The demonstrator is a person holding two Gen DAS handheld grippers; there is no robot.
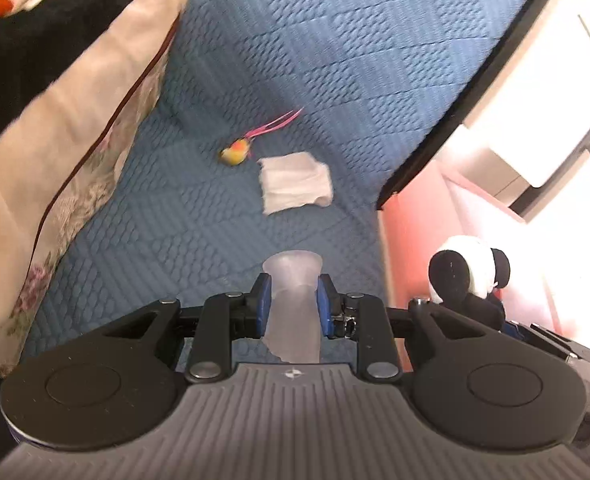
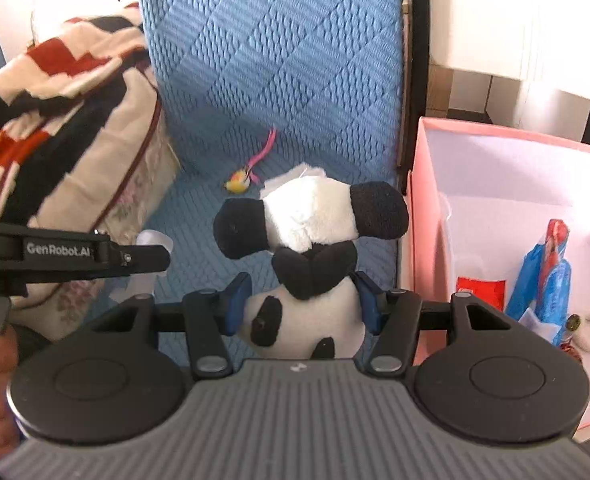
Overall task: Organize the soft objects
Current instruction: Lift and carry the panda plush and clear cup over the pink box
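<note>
Right tongs (image 2: 301, 304) clamp a panda plush (image 2: 307, 264) beside the pink box (image 2: 423, 208); left tongs (image 1: 293, 302) grip a translucent cup (image 1: 293, 304) (above blue quilt (image 1: 315, 60)).

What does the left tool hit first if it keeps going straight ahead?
Likely the blue quilted bedcover. The left tool, shut on a translucent piece, aims roughly toward the white folded cloth, but depth is unclear.

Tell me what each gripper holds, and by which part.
Right gripper: panda plush, fingers clamped on its head, body pointing away. Left gripper: translucent soft tube, held around its middle.
</note>
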